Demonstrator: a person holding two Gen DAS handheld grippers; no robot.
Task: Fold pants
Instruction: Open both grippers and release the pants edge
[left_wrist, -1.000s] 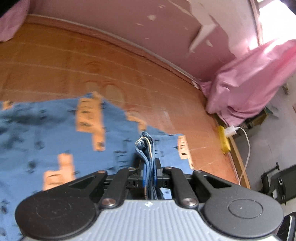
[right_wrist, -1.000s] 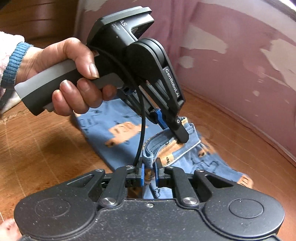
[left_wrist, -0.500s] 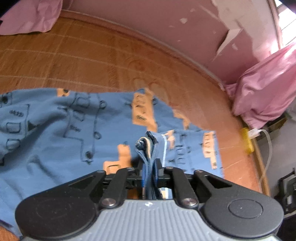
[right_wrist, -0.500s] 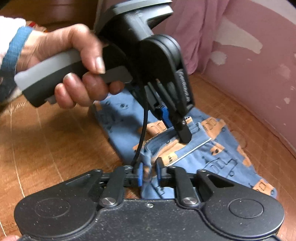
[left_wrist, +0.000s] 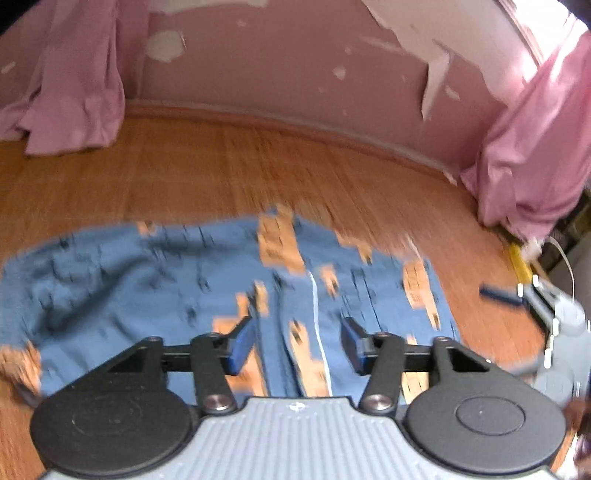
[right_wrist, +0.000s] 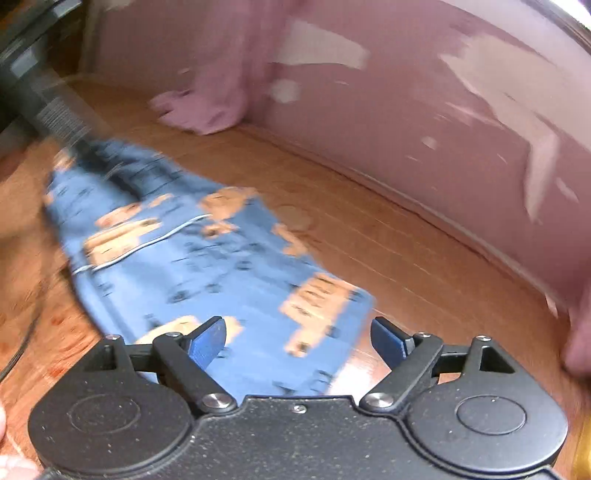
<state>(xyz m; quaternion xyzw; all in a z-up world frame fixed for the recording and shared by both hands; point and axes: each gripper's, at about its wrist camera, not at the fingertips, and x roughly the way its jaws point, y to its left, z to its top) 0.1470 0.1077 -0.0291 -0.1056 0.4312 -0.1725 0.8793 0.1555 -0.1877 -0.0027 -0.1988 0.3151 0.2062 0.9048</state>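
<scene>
Both grippers released, pants (left_wrist: 155, 280) flat

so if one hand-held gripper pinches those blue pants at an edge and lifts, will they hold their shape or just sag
Probably sag: the blue pants lie flat with soft wrinkles on the wooden floor, so the fabric looks thin and limp. Likely light too, and the folded layers near the white-piped seam may slide apart unless pinched together.

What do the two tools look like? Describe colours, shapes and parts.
The left tool has a ribbed grey body, round black discs, black linkage bars with silver rivets and blue finger pads. The right tool matches it, but its body is speckled black.
</scene>
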